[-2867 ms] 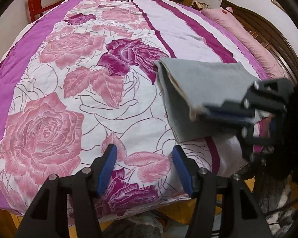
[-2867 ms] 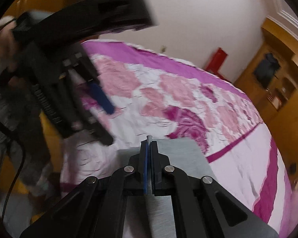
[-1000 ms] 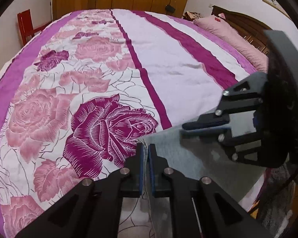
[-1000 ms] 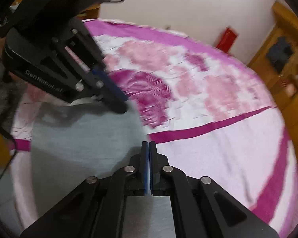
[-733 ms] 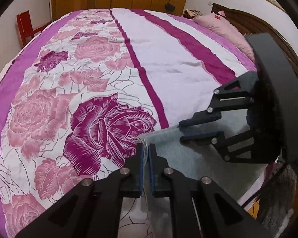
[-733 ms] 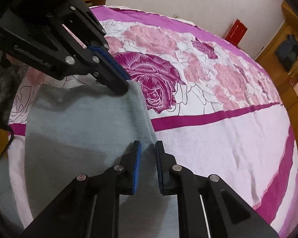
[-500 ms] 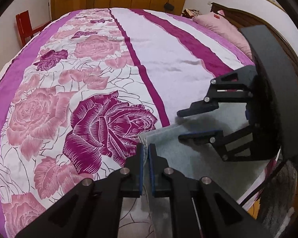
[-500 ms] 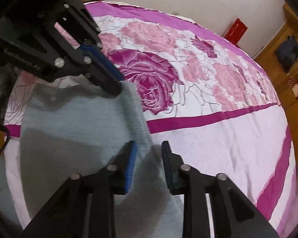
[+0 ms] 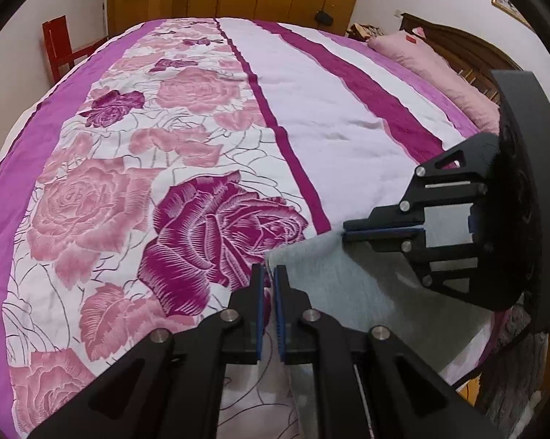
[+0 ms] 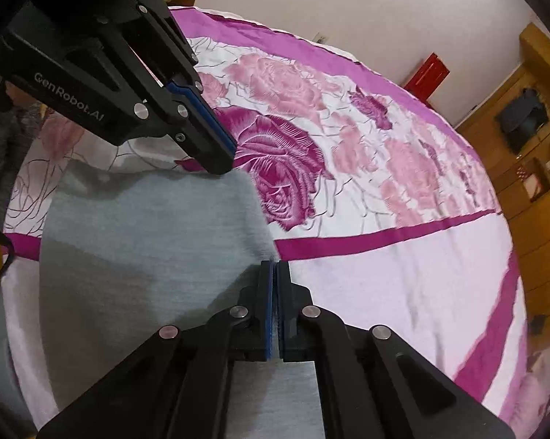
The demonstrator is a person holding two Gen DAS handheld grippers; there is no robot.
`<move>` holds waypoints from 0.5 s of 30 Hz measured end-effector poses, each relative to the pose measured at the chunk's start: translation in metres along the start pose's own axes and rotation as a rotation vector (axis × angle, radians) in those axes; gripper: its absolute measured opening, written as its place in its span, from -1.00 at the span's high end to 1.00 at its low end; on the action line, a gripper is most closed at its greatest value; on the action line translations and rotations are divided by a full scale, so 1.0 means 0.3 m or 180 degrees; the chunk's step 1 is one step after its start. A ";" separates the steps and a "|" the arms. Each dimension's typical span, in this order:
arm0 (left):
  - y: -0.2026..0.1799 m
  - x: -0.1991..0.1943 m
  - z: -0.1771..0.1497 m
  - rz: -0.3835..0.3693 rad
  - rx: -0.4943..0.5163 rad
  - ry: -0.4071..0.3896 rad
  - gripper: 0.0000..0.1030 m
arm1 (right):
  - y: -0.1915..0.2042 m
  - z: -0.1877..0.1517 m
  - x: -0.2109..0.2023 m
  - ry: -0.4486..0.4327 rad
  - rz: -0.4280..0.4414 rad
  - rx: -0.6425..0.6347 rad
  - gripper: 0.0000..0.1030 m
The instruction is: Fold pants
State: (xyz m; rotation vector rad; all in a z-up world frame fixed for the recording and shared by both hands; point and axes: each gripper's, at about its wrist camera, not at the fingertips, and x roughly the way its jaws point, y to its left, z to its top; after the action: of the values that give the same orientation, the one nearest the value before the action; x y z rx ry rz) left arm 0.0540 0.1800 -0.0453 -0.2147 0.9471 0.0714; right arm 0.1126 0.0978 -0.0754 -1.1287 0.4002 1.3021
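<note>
The right gripper [image 10: 275, 274], spread a moment ago, is now clamped on the pants [image 10: 146, 241].
Its fingers pinch the far edge of the folded grey pants, while the left gripper [image 9: 269, 278] holds the neighbouring corner between narrow fingers; the pants lie at the near edge of the rose-patterned bed [image 9: 201, 146].

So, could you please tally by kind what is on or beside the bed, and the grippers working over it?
Grippers: 2, left gripper and right gripper, both shut on the grey pants
Grey pants: 1
Pink pillow: 1
Red chair: 1
Floral bedspread: 1
Total: 6
</note>
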 end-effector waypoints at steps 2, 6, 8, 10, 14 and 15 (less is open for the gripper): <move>0.004 0.000 0.001 -0.0002 -0.0008 0.0007 0.90 | 0.000 0.007 0.012 0.0010 -0.0055 -0.0030 0.99; -0.001 0.005 -0.002 0.0019 0.0016 0.0019 0.90 | 0.001 0.006 0.040 0.0025 -0.0084 0.0028 0.99; -0.006 0.006 -0.004 0.0042 0.0037 0.0031 0.90 | 0.020 -0.001 0.057 0.0040 -0.0153 -0.0011 0.98; -0.011 -0.003 -0.003 0.0094 0.0052 0.0012 0.90 | 0.022 -0.007 0.034 -0.0045 -0.0261 0.0111 0.91; -0.032 -0.064 0.001 0.0119 0.0100 -0.0154 0.84 | -0.039 -0.097 -0.109 -0.0235 -0.0145 0.1061 0.61; -0.042 -0.081 0.002 0.0161 0.0146 -0.0201 0.74 | -0.057 -0.155 -0.165 -0.0337 -0.0099 0.1341 0.57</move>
State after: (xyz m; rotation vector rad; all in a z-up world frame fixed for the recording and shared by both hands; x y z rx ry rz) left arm 0.0424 0.1685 -0.0234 -0.1455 0.8904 0.1023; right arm 0.1292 0.0346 -0.0502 -0.7071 0.5462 1.1750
